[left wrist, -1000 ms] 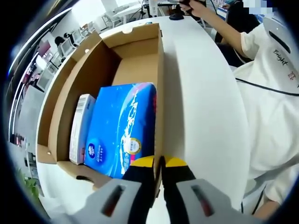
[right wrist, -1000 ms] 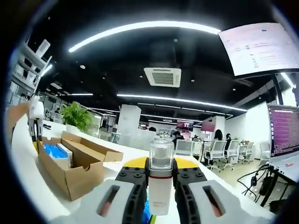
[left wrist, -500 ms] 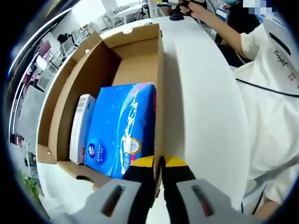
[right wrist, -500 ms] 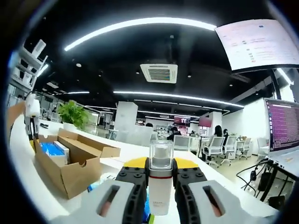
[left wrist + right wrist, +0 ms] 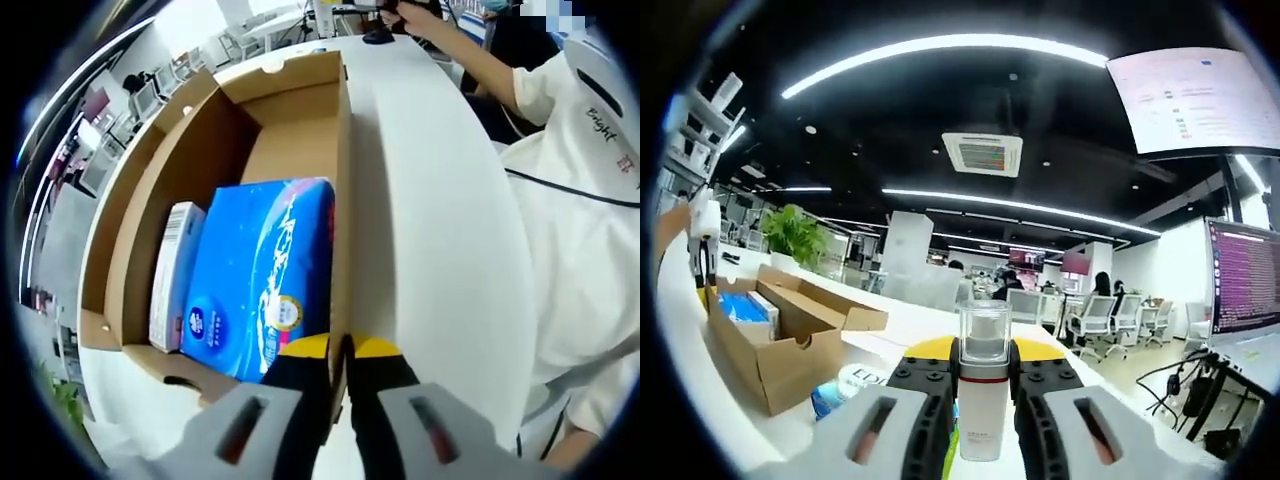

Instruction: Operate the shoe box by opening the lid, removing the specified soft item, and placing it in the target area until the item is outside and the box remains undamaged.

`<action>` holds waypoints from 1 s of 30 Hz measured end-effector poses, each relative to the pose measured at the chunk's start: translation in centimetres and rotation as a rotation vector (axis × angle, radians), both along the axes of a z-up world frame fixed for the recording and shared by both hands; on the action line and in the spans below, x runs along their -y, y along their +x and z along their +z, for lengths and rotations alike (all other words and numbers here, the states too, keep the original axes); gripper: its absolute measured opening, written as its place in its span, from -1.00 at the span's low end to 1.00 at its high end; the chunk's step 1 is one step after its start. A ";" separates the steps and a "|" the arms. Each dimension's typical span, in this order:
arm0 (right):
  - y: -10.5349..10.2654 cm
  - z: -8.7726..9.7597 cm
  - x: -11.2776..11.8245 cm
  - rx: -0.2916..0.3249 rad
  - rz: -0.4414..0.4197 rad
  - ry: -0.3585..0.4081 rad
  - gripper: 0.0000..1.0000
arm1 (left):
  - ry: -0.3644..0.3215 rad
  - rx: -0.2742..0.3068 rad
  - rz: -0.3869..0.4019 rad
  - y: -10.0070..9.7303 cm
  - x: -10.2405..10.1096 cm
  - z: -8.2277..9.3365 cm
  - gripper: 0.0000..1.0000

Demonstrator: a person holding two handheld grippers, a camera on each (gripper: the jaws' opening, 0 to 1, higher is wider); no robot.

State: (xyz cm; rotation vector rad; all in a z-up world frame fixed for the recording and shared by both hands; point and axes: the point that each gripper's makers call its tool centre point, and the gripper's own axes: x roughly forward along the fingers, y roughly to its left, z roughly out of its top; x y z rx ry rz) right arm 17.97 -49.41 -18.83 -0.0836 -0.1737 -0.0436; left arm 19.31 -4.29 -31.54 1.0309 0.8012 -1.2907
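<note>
1. Your left gripper (image 5: 340, 350) is clamped on the near right wall of the open shoe box (image 5: 345, 150), one jaw inside and one outside, its yellow-tipped jaws pinching the cardboard edge.
2. Inside the box, a blue soft tissue pack (image 5: 262, 275) lies flat against that right wall, with a slim white carton (image 5: 172, 275) touching its left side.
3. The box stands on a white table (image 5: 440, 230); a person in a white shirt (image 5: 585, 210) stands at the table's right edge, one hand (image 5: 405, 12) reaching out at the far end.
4. Your right gripper (image 5: 983, 375) is held level, well apart from the box, its jaws closed on a white bottle with a clear cap (image 5: 984, 385) that stands upright between them.
5. In the right gripper view, the shoe box (image 5: 775, 350) sits off to the left with its lid flap open, and your left gripper (image 5: 702, 235) stands at its far end.
</note>
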 end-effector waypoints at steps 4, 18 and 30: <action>0.3 -1.4 0.6 -0.048 -0.018 -0.024 -0.63 | -0.005 0.006 -0.002 0.0 0.0 0.0 -0.91; 0.5 -2.4 0.1 -0.067 -0.007 -0.094 -0.63 | 0.001 0.001 0.000 0.0 0.0 0.0 -0.91; 0.2 -2.6 0.3 -0.056 0.001 -0.024 -0.63 | -0.004 0.004 -0.001 0.0 0.0 0.0 -0.91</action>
